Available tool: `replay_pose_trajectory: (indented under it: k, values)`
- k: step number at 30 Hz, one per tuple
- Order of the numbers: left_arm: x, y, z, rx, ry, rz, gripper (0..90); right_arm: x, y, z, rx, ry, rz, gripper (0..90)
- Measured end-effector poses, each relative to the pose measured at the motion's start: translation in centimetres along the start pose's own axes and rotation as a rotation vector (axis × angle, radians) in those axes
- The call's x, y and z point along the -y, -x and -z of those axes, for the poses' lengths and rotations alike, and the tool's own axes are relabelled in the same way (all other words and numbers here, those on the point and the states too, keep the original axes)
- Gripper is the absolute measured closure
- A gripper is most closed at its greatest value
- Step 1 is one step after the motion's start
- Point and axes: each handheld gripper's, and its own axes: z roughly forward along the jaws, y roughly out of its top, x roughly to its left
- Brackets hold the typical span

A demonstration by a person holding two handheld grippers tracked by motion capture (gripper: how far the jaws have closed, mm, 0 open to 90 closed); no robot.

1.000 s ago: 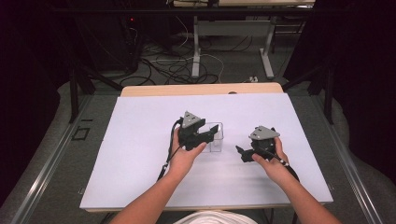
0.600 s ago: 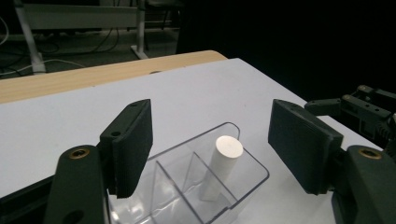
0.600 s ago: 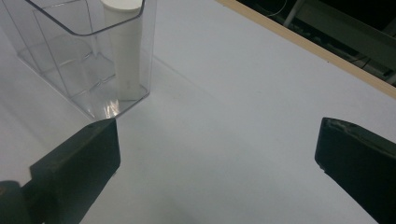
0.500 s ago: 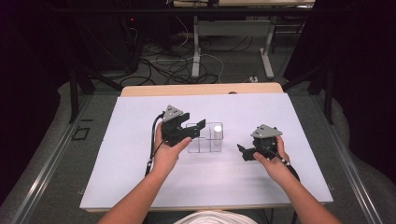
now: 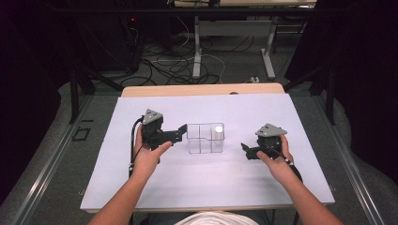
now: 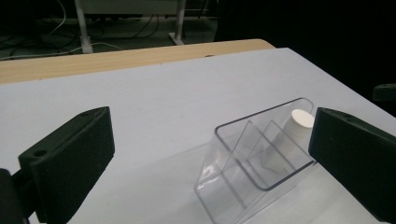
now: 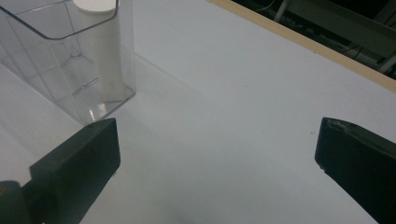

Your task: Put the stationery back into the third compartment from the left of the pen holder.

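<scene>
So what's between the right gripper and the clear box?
Nothing: in the high view, bare white table separates the right gripper from the clear box holding the white tube.

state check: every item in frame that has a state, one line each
left gripper: open, jaws wide, beside the organizer, not touching it
right gripper: open, holding nothing, apart from the organizer
clear divided organizer: upright on the white mat, open top
white cylinder: standing upright in the organizer's right-hand compartment
white mat: flat on the table
</scene>
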Motion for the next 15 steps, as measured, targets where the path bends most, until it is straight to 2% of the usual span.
replay_pose_trajectory:
  k: [2, 6, 12, 15]
  values:
    - [0.4, -0.6, 0.3, -0.013, 0.004, 0.017, 0.4, 0.0, 0.1, 0.0, 0.007, 0.001, -0.013, 0.0]
    - [1.1, -1.9, 0.9, -0.047, -0.009, 0.026, 0.4, 0.1, 0.3, 0.0, 0.009, -0.002, -0.026, 0.0]
    - [2.5, -3.8, 2.0, -0.076, 0.009, 0.094, 0.4, 0.3, 0.5, -0.1, 0.013, -0.018, -0.047, 0.0]
    - [3.2, -4.8, 2.6, -0.104, 0.007, 0.104, 0.4, 0.4, 0.7, 0.0, 0.015, -0.018, -0.055, 0.0]
